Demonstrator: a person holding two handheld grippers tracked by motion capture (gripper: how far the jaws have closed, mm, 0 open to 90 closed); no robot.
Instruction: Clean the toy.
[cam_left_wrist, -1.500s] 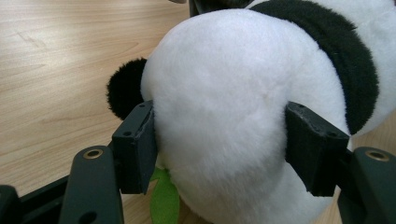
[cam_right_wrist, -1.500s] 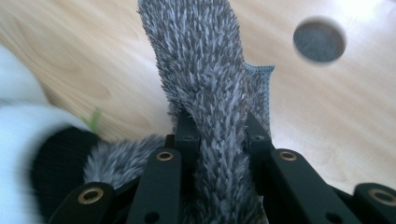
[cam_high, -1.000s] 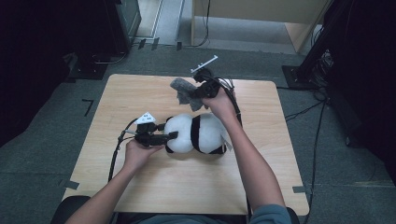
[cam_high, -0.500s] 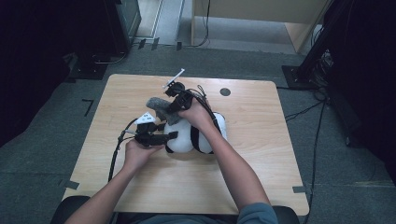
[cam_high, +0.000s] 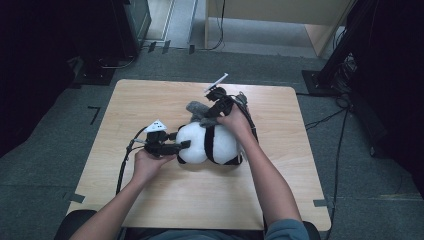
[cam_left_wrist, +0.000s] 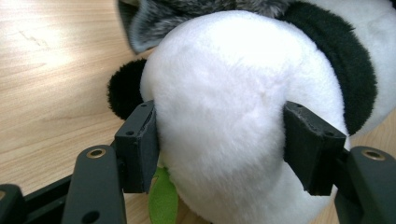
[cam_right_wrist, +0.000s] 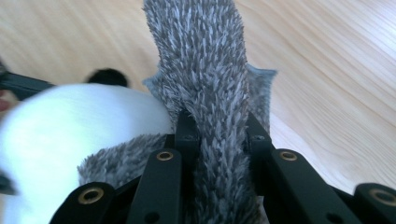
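A black-and-white panda plush (cam_high: 210, 145) lies on its side near the middle of the wooden table (cam_high: 150, 100). The left gripper (cam_high: 182, 145) clamps the plush's round white head between its two pads (cam_left_wrist: 137, 144), a green tag (cam_left_wrist: 163, 200) peeking out underneath. A grey furry piece of fabric (cam_right_wrist: 205, 70) drapes over the top of the plush, pinched tight in the narrow jaws of the right gripper (cam_high: 206, 119), which sits just above the panda's body
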